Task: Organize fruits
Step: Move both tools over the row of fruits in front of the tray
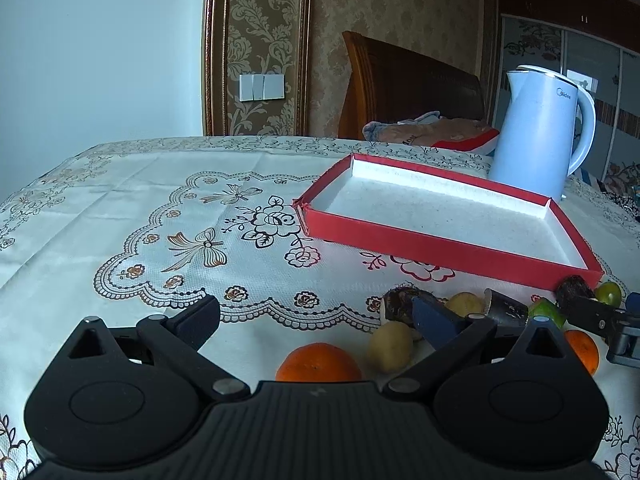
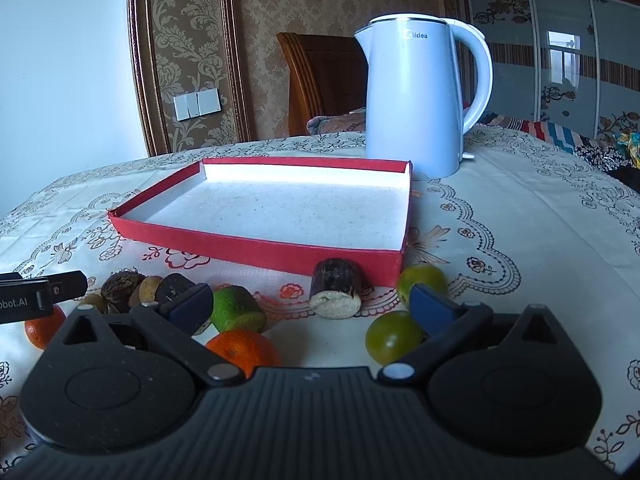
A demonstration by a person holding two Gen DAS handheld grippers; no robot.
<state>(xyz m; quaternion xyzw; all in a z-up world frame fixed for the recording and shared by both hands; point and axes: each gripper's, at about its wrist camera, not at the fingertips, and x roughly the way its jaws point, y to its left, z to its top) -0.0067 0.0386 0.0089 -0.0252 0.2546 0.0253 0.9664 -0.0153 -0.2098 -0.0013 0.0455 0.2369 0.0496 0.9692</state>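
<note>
A shallow red tray (image 1: 436,246) with a white floor stands empty on the table; it also shows in the right wrist view (image 2: 256,246). Fruits lie in front of it: an orange (image 1: 318,364), a yellowish fruit (image 1: 390,346), dark sugarcane pieces (image 1: 506,308), green citrus (image 1: 546,312). The right view shows an orange (image 2: 242,346), a green cut piece (image 2: 236,308), a sugarcane stub (image 2: 336,288) and two green citrus (image 2: 390,336). My left gripper (image 1: 316,314) is open above the orange. My right gripper (image 2: 312,306) is open over the fruits, holding nothing.
A white electric kettle (image 2: 416,96) stands behind the tray's far right corner; it also shows in the left wrist view (image 1: 540,132). A patterned lace tablecloth (image 1: 160,216) covers the table. A wooden chair (image 1: 400,84) with clothes stands behind the table.
</note>
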